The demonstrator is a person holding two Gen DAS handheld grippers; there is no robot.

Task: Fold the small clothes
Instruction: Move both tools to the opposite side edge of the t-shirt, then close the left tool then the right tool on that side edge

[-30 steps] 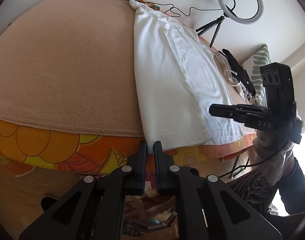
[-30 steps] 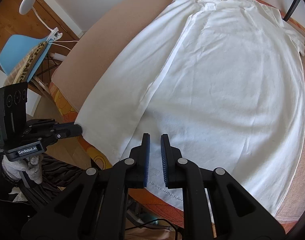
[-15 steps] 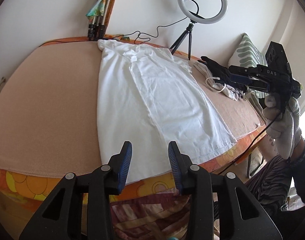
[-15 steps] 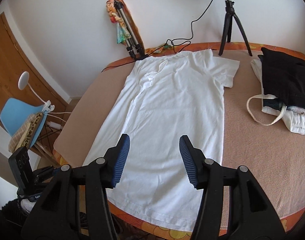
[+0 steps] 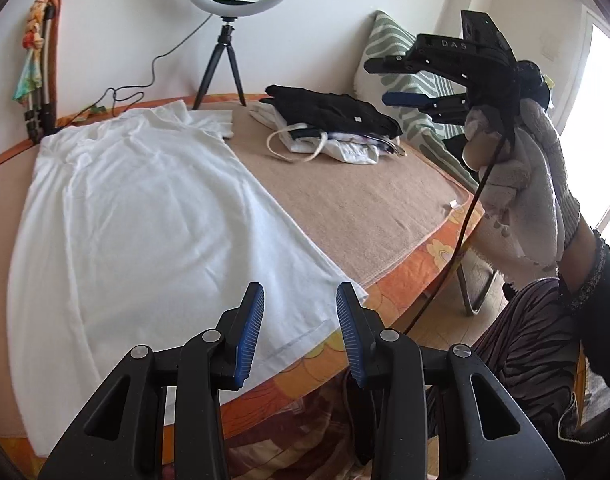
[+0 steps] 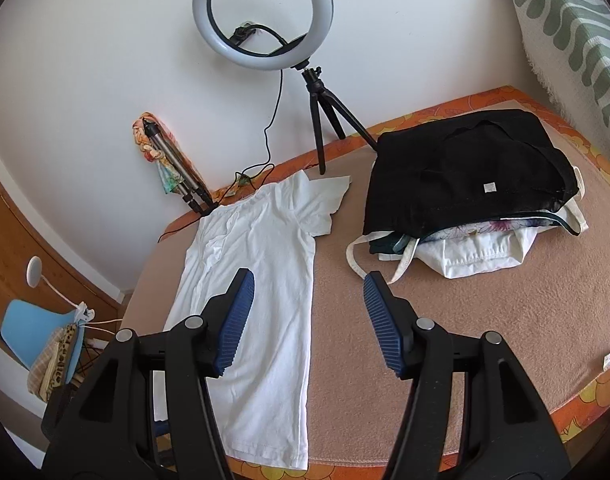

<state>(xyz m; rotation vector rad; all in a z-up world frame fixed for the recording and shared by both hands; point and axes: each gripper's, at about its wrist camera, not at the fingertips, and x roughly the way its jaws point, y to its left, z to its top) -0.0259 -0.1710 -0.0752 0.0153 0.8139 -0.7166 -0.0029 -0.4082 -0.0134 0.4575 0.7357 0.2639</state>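
Shirt (image 5: pixel 145 216) flat on the bed, both my grippers empty above it.

My left gripper (image 5: pixel 300 336) hangs over the near hem of the white shirt with its blue-padded fingers apart and nothing between them. My right gripper (image 6: pixel 308 322) is raised well above the tan blanket (image 6: pixel 465 320), fingers spread wide and empty; from the left camera I see it held up in my gloved right hand (image 5: pixel 521 184). The shirt lies with its left side folded in, collar toward the far wall. To its right sits a pile of clothes (image 6: pixel 465 192), black on top. A ring light (image 6: pixel 261 12) stands at the far edge.
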